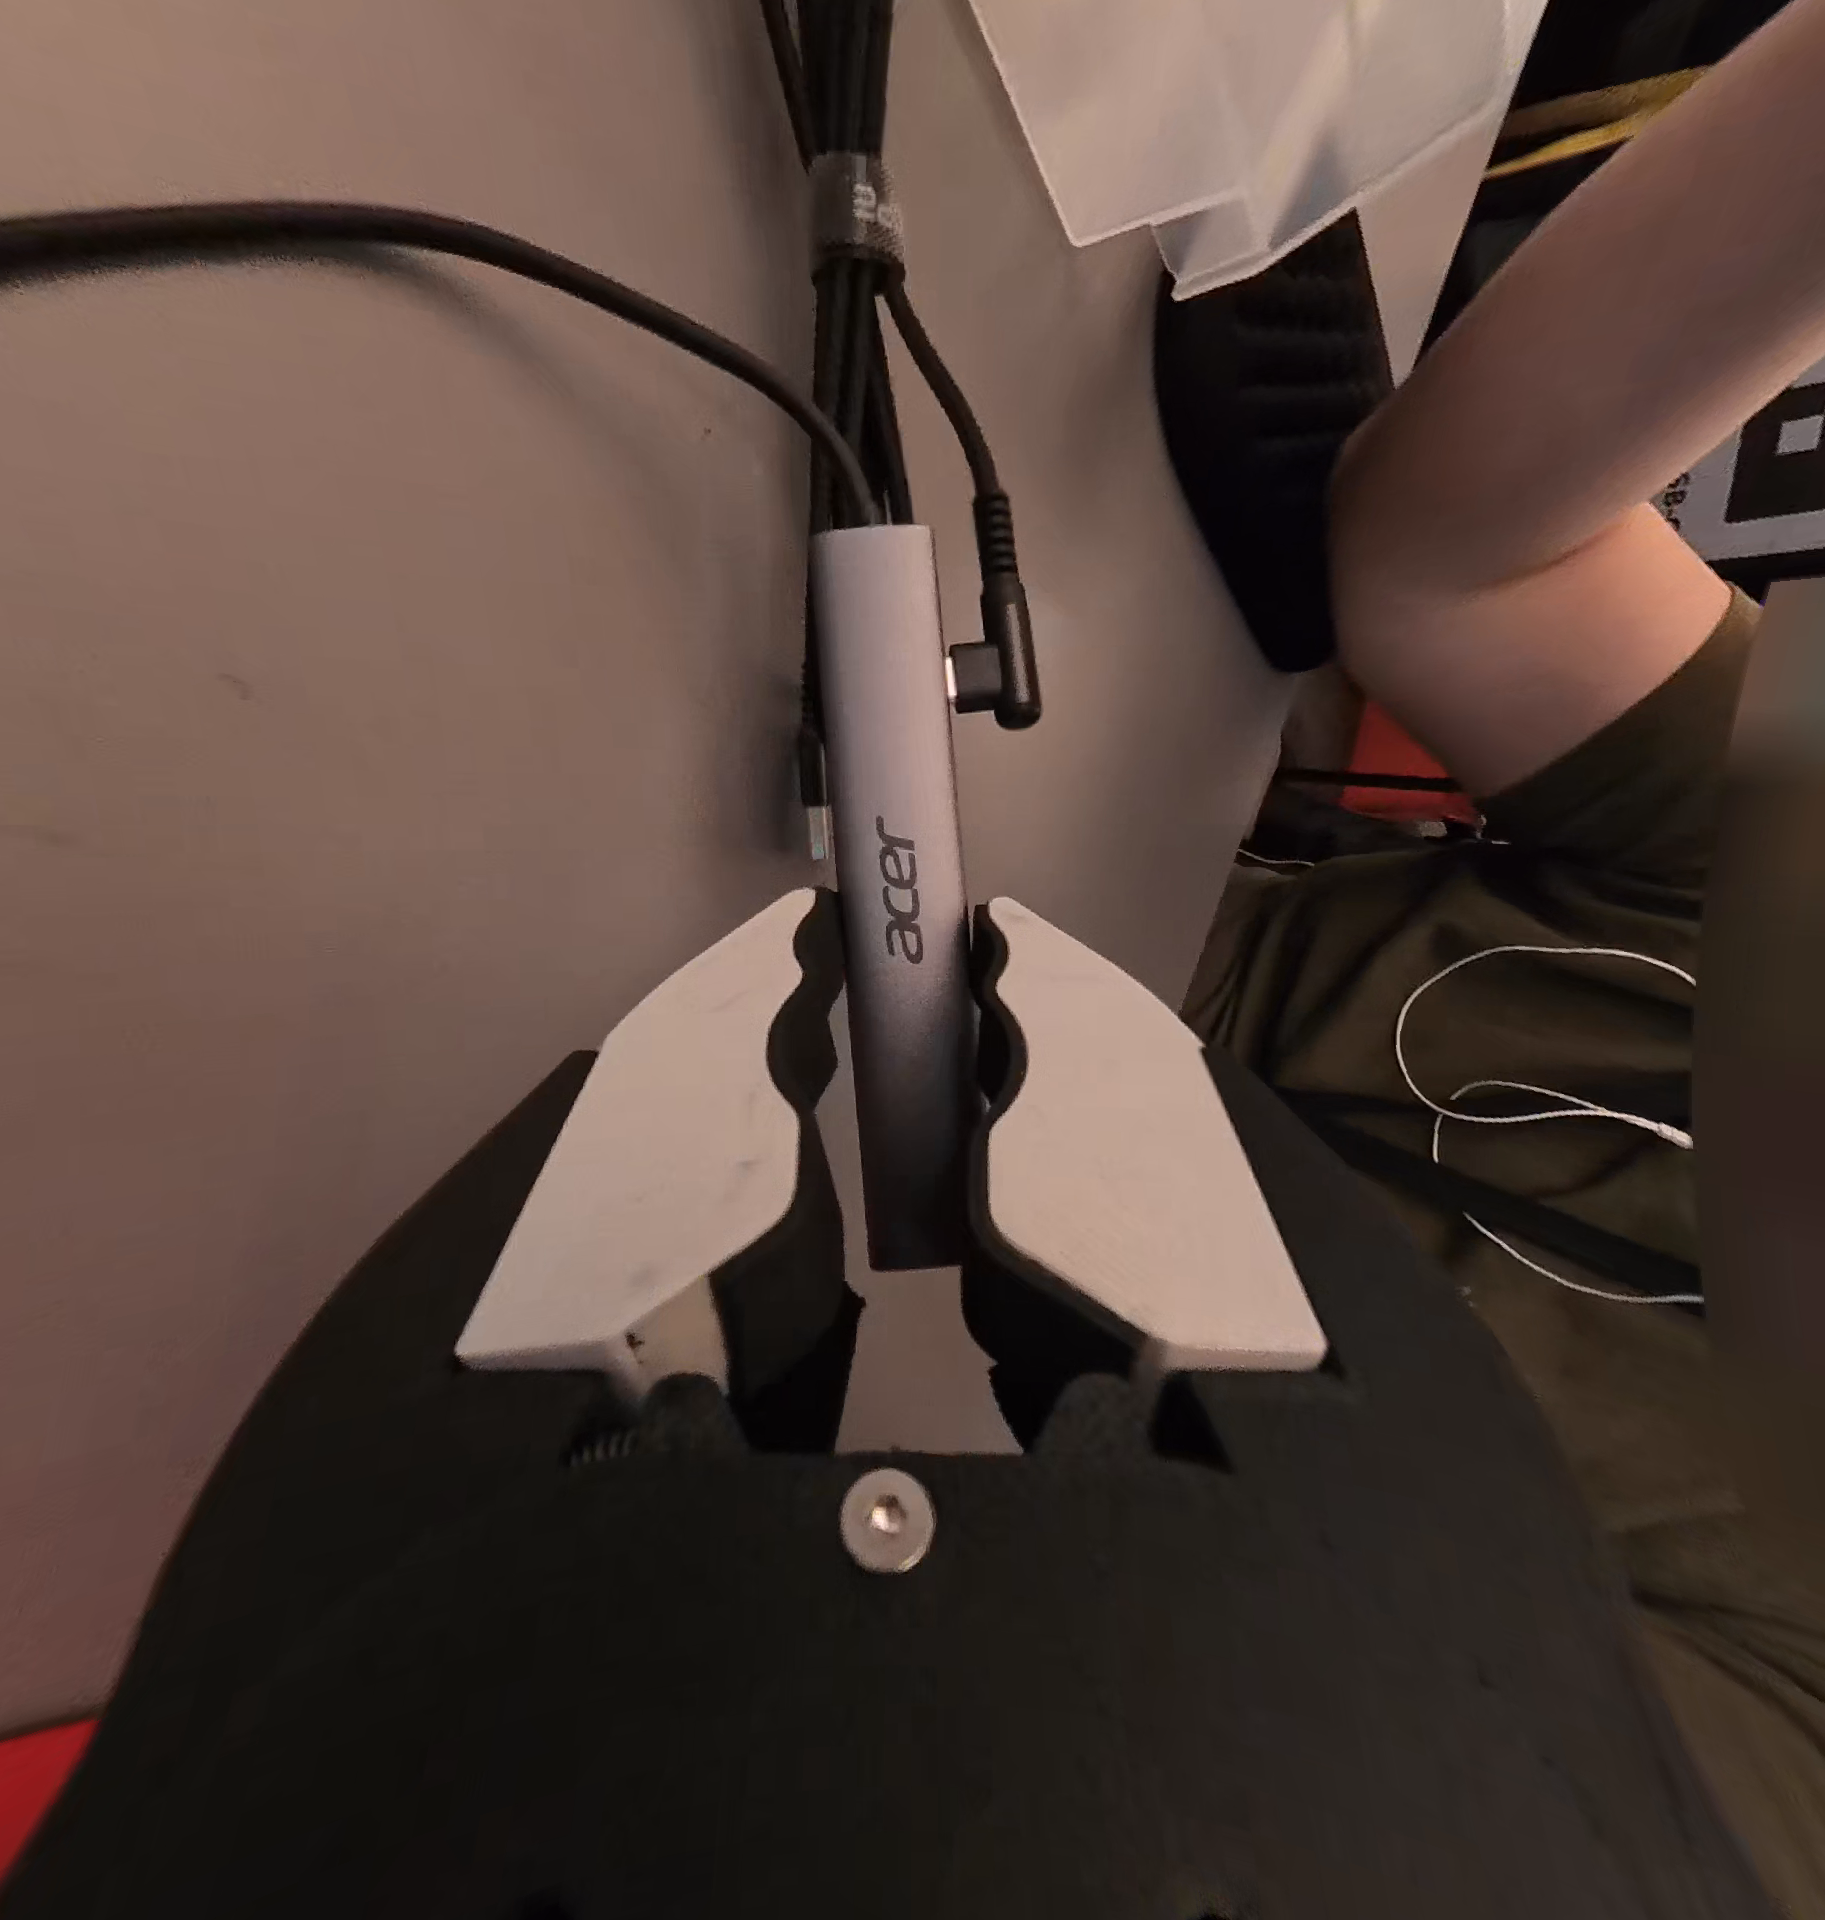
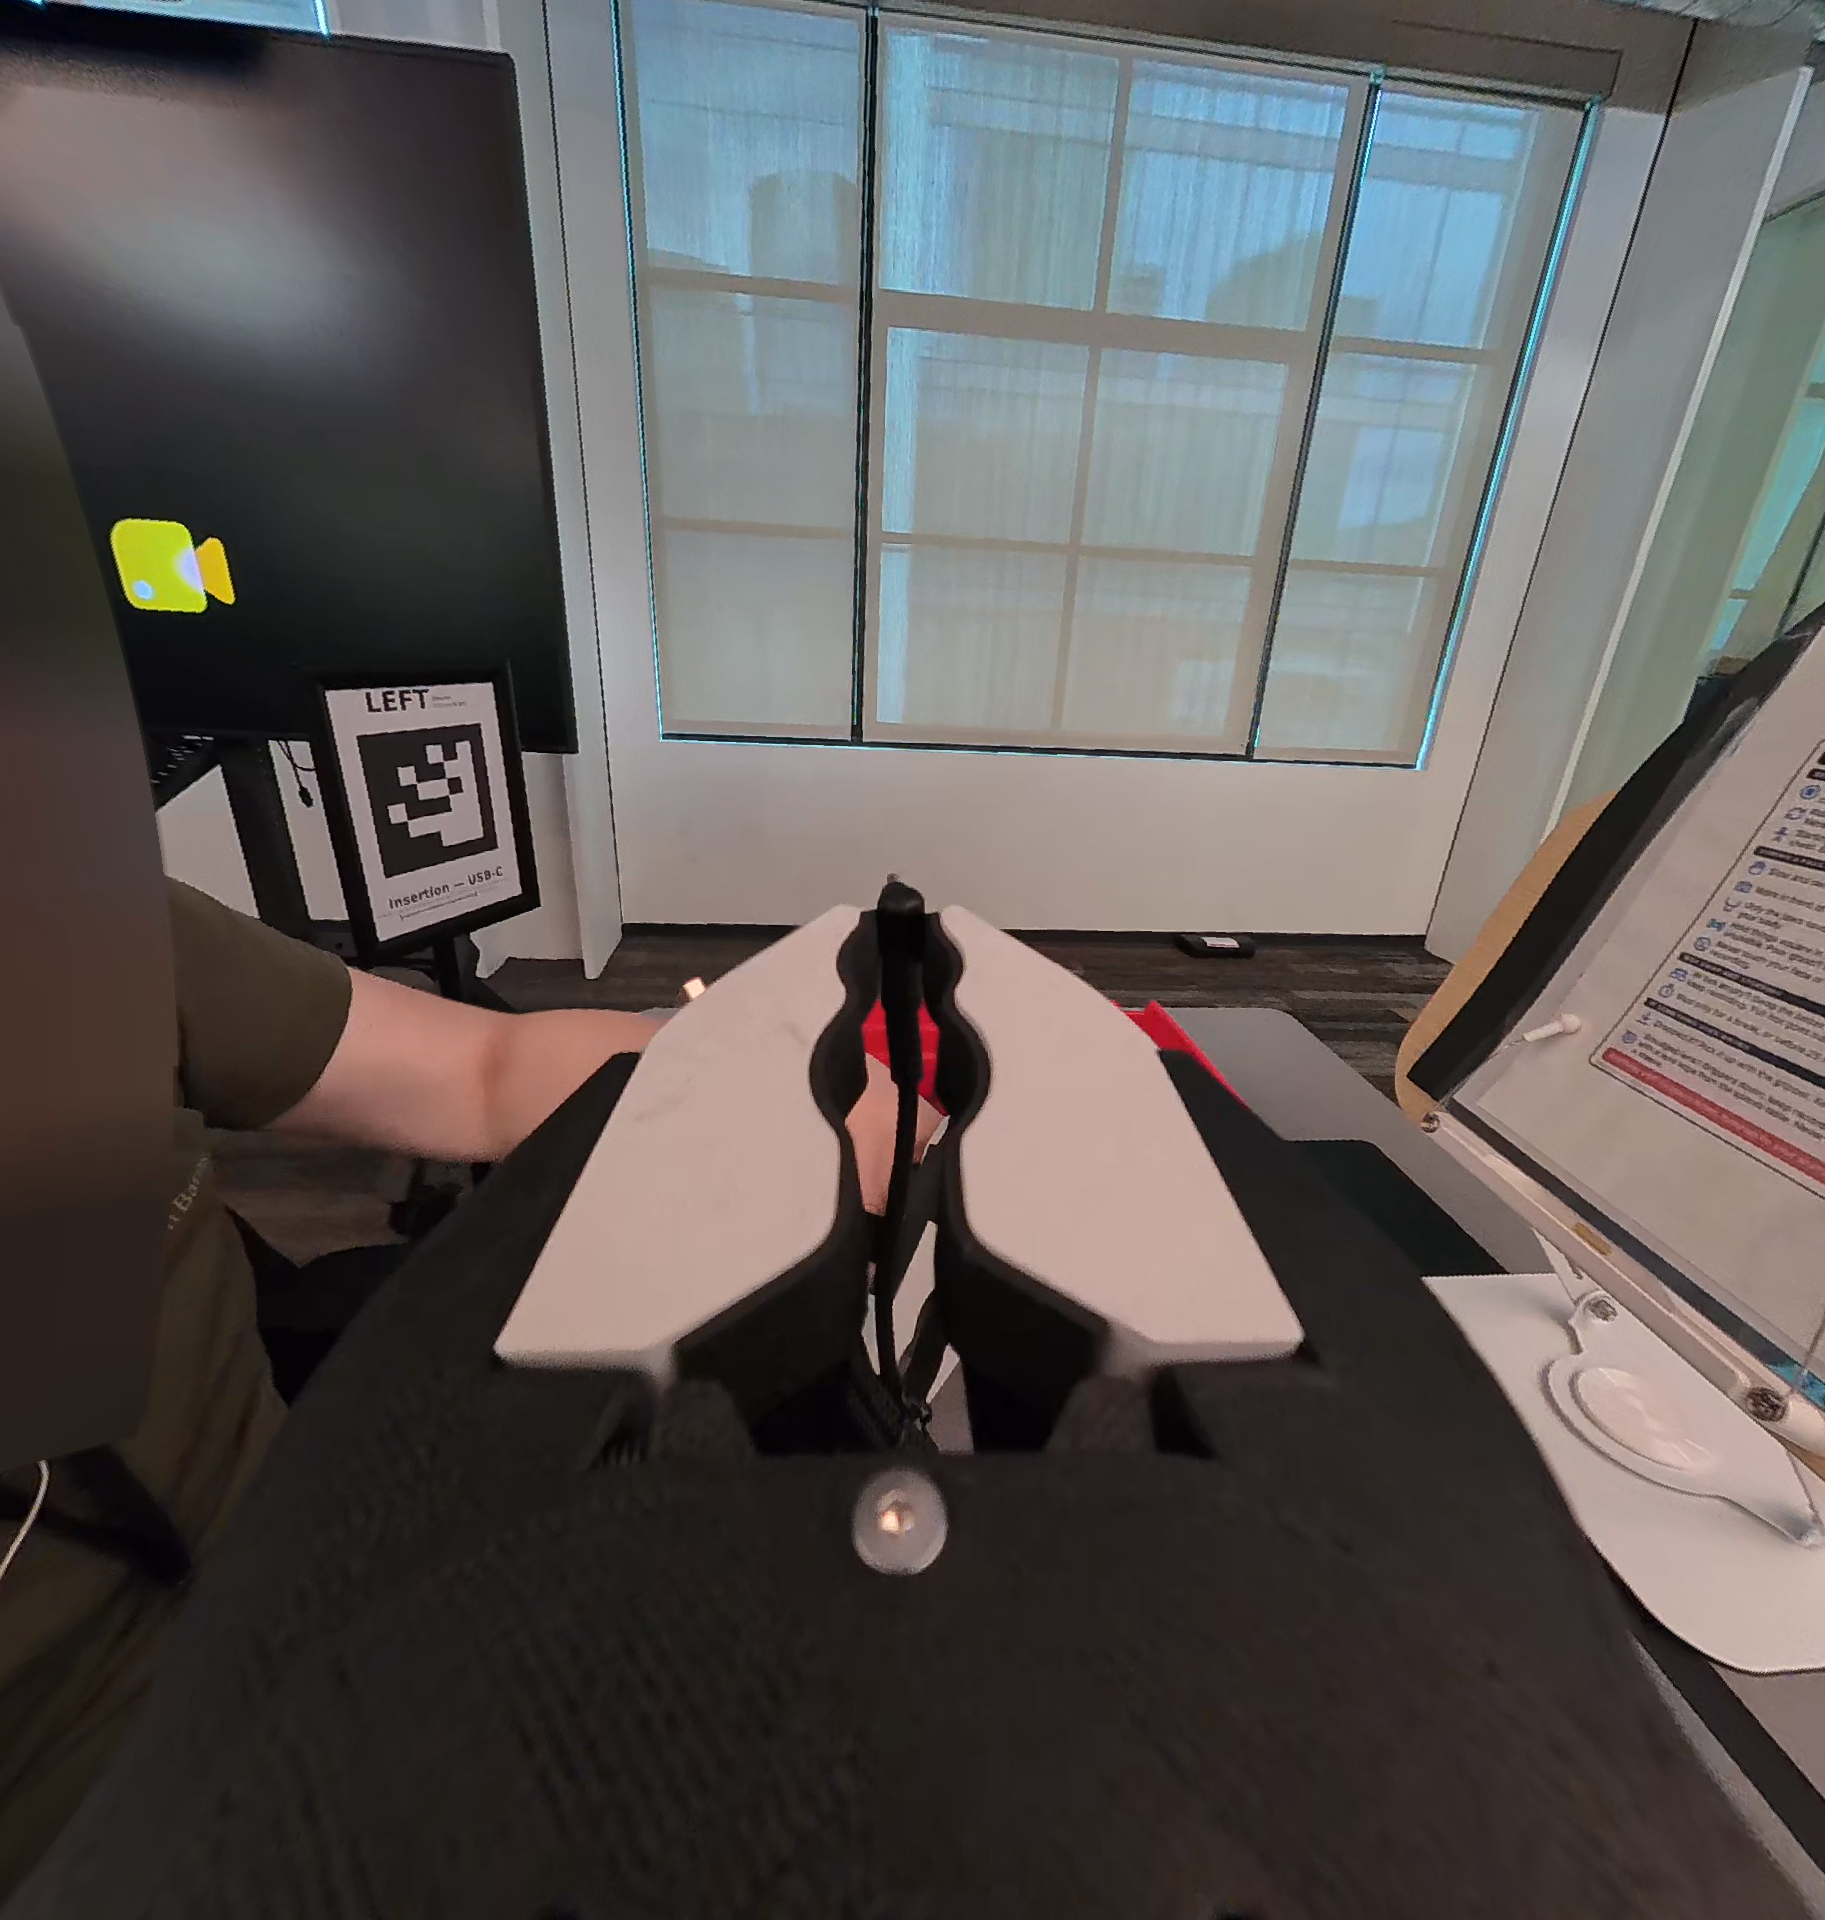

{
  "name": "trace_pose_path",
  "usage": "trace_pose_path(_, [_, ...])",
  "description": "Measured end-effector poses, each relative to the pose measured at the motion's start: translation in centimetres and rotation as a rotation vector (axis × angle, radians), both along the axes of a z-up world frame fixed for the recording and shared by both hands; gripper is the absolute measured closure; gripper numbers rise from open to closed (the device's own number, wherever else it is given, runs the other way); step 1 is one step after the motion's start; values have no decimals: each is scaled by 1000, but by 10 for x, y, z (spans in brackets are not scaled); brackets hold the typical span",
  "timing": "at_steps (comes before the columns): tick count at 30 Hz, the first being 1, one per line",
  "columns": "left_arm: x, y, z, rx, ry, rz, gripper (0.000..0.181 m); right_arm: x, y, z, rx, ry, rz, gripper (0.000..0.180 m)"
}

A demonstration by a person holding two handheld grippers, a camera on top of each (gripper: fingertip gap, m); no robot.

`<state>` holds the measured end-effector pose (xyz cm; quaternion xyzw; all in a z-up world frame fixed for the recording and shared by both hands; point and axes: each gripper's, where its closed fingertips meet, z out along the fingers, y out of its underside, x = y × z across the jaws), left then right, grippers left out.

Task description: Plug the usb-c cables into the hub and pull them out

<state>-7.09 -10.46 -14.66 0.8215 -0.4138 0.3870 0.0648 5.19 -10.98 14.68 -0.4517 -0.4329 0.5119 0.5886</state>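
My left gripper (image 1: 903, 914) is shut on a slim grey hub (image 1: 892, 790), which points away from me above the pale table (image 1: 368, 675). A black right-angle USB-C plug (image 1: 996, 665) sits in the hub's right side. Another plug (image 1: 812, 800) shows at the hub's left side, partly hidden. A strapped bundle of black cables (image 1: 856, 239) runs on beyond the hub. My right gripper (image 2: 900, 914) is shut on a black USB-C cable (image 2: 900, 1039), held up in the air with its plug end at the fingertips. The cable hangs down between the fingers.
A person's bare arm (image 1: 1510, 499) reaches across at the right of the left wrist view. Clear plastic containers (image 1: 1251, 114) lie at the far end of the table. In the right wrist view, a dark monitor (image 2: 264, 364), a marker sign (image 2: 425, 805) and a tilted instruction board (image 2: 1666, 987) stand around. Tip to tip, the grippers are about 30 cm apart.
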Motion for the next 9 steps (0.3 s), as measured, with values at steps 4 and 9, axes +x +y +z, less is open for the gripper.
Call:
trace_pose_path(4, [4, -4, 15, -99, -105, 30, 157, 0, 0, 0, -5, 2, 3, 172])
trace_pose_path(9, [4, -16, 27, -240, -215, 68, 157, 1, 2, 0, -19, 12, 9, 172])
